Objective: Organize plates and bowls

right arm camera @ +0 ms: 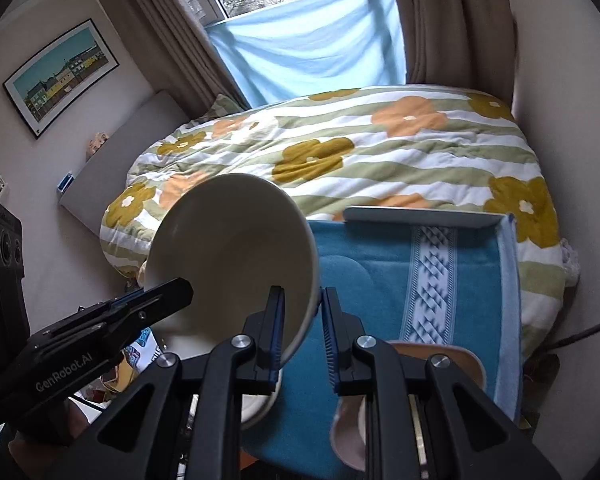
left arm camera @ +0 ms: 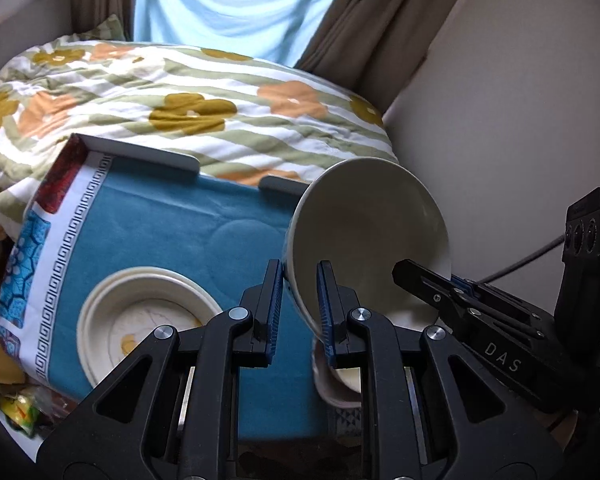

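I see both tools clamped on one cream bowl: left gripper pinches its near rim, right gripper the opposite rim. Plate lies lower left.

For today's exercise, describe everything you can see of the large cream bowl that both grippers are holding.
The large cream bowl is plain, glossy, ceramic-looking and empty. It is tipped steeply on edge, its opening facing the cameras, lifted above the blue towel. The left hand-held gripper pinches its rim on one side, one finger inside and one outside; the right hand-held gripper clamps the opposite rim the same way. Nothing else visibly touches it.
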A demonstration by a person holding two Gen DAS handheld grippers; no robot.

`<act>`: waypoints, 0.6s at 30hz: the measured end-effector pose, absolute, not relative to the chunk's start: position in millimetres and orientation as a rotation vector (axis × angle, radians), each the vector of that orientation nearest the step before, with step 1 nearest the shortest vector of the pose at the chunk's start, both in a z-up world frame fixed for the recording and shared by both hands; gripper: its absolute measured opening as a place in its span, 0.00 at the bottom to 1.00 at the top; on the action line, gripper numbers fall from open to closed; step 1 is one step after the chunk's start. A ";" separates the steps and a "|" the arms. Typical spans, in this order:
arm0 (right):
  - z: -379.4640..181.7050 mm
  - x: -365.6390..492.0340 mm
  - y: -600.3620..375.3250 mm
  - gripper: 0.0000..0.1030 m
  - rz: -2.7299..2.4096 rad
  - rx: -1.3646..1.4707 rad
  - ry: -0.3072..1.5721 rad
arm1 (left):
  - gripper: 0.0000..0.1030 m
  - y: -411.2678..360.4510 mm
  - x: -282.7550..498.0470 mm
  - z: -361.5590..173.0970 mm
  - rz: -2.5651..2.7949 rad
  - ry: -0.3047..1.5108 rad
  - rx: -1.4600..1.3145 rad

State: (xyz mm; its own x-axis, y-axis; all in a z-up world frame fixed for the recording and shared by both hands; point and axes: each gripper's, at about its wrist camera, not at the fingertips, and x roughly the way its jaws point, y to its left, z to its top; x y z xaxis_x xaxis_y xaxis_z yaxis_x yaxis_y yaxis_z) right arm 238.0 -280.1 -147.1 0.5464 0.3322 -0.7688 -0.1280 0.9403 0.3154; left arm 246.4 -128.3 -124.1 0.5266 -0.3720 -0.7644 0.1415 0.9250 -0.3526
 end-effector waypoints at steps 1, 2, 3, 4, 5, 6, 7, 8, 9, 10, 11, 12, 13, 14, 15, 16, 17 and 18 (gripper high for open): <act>-149.9 230.9 -288.5 0.16 0.258 0.237 0.962 | 0.15 -138.7 242.0 -128.5 -0.326 0.985 -0.255; -153.5 223.9 -298.5 0.16 0.237 0.243 0.971 | 0.15 -148.1 238.2 -133.8 -0.342 1.003 -0.253; -156.7 218.7 -306.8 0.16 0.218 0.248 0.979 | 0.15 -158.3 234.8 -140.1 -0.360 1.023 -0.249; -162.0 212.2 -315.3 0.16 0.195 0.255 0.991 | 0.15 -167.0 232.4 -145.8 -0.375 1.041 -0.244; -166.6 207.4 -321.7 0.16 0.177 0.260 1.001 | 0.15 -177.1 230.3 -153.1 -0.392 1.066 -0.235; -172.6 202.2 -328.7 0.17 0.157 0.264 1.011 | 0.15 -184.5 229.0 -158.8 -0.403 1.085 -0.227; -179.3 197.3 -335.2 0.16 0.140 0.264 1.022 | 0.15 -192.9 228.5 -166.4 -0.418 1.110 -0.215; -185.5 192.3 -341.7 0.16 0.128 0.267 1.032 | 0.15 -200.2 229.2 -174.2 -0.429 1.137 -0.204; -193.8 189.2 -346.7 0.16 0.115 0.278 1.047 | 0.15 -207.2 229.8 -180.9 -0.436 1.162 -0.189; -200.9 186.5 -351.5 0.16 0.104 0.290 1.061 | 0.15 -214.2 230.7 -188.0 -0.442 1.186 -0.170; -209.2 183.9 -356.1 0.16 0.092 0.303 1.078 | 0.15 -220.6 230.9 -194.5 -0.448 1.201 -0.152; -215.8 181.5 -359.3 0.16 0.081 0.310 1.088 | 0.15 -224.6 230.3 -200.3 -0.453 1.211 -0.136; -221.7 180.1 -361.5 0.16 0.071 0.315 1.095 | 0.15 -229.2 230.0 -205.4 -0.458 1.223 -0.121; -227.1 178.6 -363.7 0.16 0.062 0.322 1.106 | 0.15 -233.3 229.7 -211.8 -0.462 1.240 -0.109; -230.9 177.5 -365.7 0.16 0.055 0.328 1.115 | 0.15 -234.4 231.1 -215.3 -0.465 1.252 -0.106; -234.5 177.3 -366.8 0.16 0.051 0.331 1.123 | 0.15 -235.9 231.5 -219.7 -0.468 1.266 -0.104; -236.9 178.2 -367.3 0.16 0.048 0.332 1.129 | 0.15 -236.5 232.3 -223.1 -0.470 1.280 -0.103; -239.4 178.3 -367.5 0.16 0.046 0.330 1.134 | 0.15 -237.1 232.7 -226.7 -0.471 1.291 -0.105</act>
